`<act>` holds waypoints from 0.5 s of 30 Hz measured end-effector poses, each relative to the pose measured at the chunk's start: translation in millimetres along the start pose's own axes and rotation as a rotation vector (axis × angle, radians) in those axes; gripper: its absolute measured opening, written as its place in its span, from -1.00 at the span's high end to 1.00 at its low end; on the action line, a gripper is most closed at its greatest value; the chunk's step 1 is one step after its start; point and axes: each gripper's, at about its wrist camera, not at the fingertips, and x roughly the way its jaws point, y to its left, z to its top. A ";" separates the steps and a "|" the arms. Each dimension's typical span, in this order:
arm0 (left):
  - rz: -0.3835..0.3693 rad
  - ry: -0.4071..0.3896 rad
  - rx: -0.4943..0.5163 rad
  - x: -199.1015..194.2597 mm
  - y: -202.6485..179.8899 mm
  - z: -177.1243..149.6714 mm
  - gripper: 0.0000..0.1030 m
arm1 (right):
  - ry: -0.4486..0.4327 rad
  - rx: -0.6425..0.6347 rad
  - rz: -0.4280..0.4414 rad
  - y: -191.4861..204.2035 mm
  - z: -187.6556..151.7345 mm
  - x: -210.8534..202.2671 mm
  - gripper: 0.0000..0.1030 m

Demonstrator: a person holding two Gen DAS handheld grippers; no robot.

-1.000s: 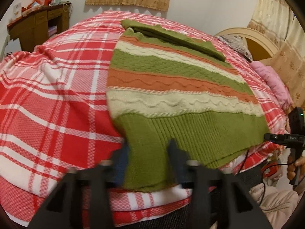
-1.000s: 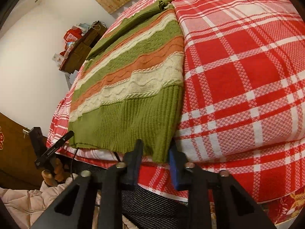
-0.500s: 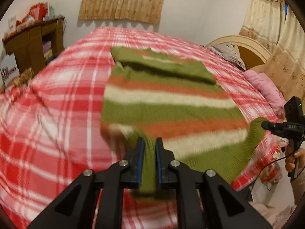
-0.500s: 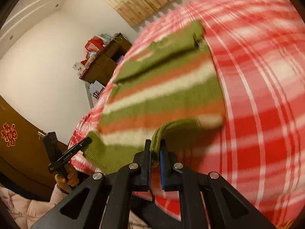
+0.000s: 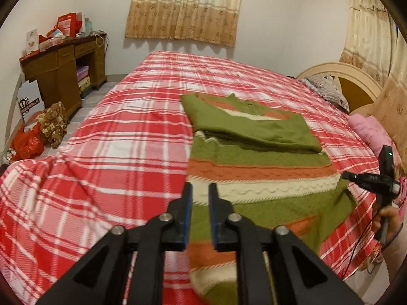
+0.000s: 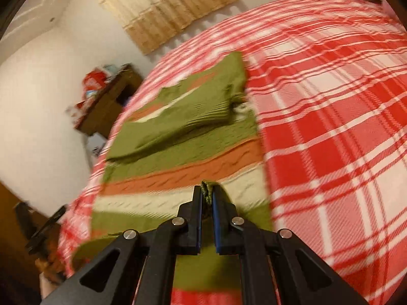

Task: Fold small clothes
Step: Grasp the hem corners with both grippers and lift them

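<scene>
Two handheld grippers hover over a bed covered with a red-and-white plaid blanket, on which a knitted sweater striped in green, orange and cream lies spread toward its right side. The sweater's far end is topped by a folded green layer, its sleeve part, lying across the body, and the near hem is lifted off the blanket and blurred. The left gripper has just been opening its jaws; they now stand apart with a clear gap, the cream and green knit visible through it, and nothing pressed between them. The right gripper has its jaws clenched on a bunched green edge of the sweater, a tuft of which sticks up between the tips. In the left wrist view a person's hand holds the right gripper beyond the sweater's right edge. Near the far wall stands a brown wooden desk piled with red boxes.
</scene>
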 end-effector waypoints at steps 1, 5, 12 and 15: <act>0.011 0.001 0.006 -3.2 4.3 -4.2 0.34 | -0.004 0.006 -0.022 -3.4 0.7 4.1 0.87; 0.035 0.007 0.098 -15.6 10.7 -25.4 -0.31 | 0.006 0.042 -0.015 -15.0 -0.1 18.3 0.87; -0.057 0.072 0.288 -13.3 -11.2 -48.5 -0.64 | 0.011 0.025 -0.011 -14.1 1.1 21.1 0.87; -0.118 0.085 0.316 2.2 -28.5 -46.9 -0.65 | 0.007 0.034 -0.009 -14.8 -0.4 21.0 0.87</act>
